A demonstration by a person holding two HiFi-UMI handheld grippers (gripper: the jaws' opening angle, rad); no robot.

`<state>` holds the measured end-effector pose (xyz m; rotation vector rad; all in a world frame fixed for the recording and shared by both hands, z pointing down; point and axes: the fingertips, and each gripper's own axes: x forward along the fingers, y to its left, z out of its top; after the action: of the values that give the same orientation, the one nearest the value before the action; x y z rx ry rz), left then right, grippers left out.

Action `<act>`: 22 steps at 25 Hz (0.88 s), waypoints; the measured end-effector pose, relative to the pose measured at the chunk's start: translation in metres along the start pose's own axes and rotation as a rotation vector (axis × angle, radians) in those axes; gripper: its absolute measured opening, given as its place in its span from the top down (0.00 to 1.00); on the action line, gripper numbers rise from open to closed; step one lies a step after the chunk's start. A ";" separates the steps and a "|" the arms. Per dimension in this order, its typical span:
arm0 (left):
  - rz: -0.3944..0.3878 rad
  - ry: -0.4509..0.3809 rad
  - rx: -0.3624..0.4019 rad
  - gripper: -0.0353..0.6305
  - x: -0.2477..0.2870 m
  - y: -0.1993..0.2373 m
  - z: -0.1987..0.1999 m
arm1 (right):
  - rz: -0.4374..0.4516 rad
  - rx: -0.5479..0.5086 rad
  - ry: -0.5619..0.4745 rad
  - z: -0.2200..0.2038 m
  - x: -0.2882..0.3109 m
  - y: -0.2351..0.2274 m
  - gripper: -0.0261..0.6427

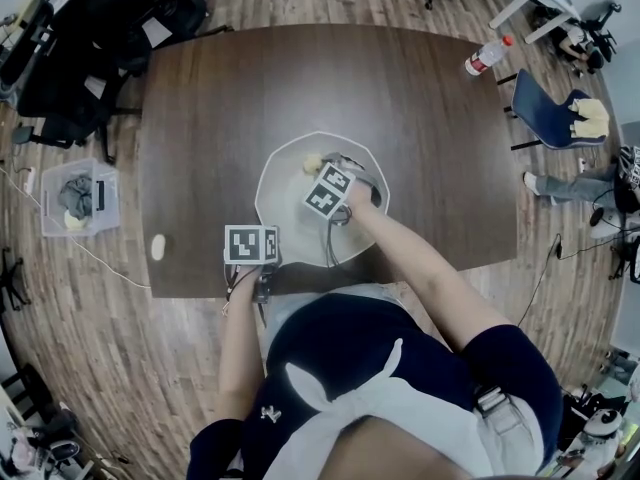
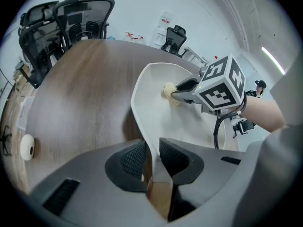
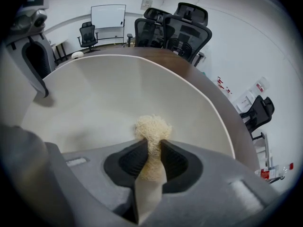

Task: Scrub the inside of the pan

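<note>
steadying the pan (image 2: 158,119) by its rim, left tongs (image 2: 152,156) clamped; right tongs (image 3: 152,155) pinch the scrubber (image 3: 152,126). best press firmly, circling the whole inside.

Navy short-sleeved top (image 1: 345,353); a white garment (image 1: 400,418), perhaps a jacket, knotted at the waist.

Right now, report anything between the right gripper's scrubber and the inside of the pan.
Nothing visible. The right gripper holds the scrubber, whose tuft looks pressed straight against the bare inside of the pan.
</note>
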<state>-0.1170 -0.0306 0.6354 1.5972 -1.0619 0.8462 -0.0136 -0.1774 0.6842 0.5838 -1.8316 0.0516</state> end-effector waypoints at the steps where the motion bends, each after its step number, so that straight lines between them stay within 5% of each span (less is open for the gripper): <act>1: -0.001 -0.001 -0.003 0.82 0.000 0.000 0.000 | 0.001 -0.013 0.020 -0.003 0.000 0.000 0.84; 15: -0.006 -0.016 -0.018 0.82 -0.002 0.002 0.000 | 0.130 -0.030 0.320 -0.054 -0.009 0.004 0.84; 22: -0.001 -0.020 -0.019 0.82 -0.001 -0.001 0.000 | 0.166 -0.122 0.448 -0.078 -0.017 0.017 0.84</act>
<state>-0.1169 -0.0298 0.6341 1.5931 -1.0800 0.8195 0.0518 -0.1318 0.6993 0.3017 -1.4306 0.1673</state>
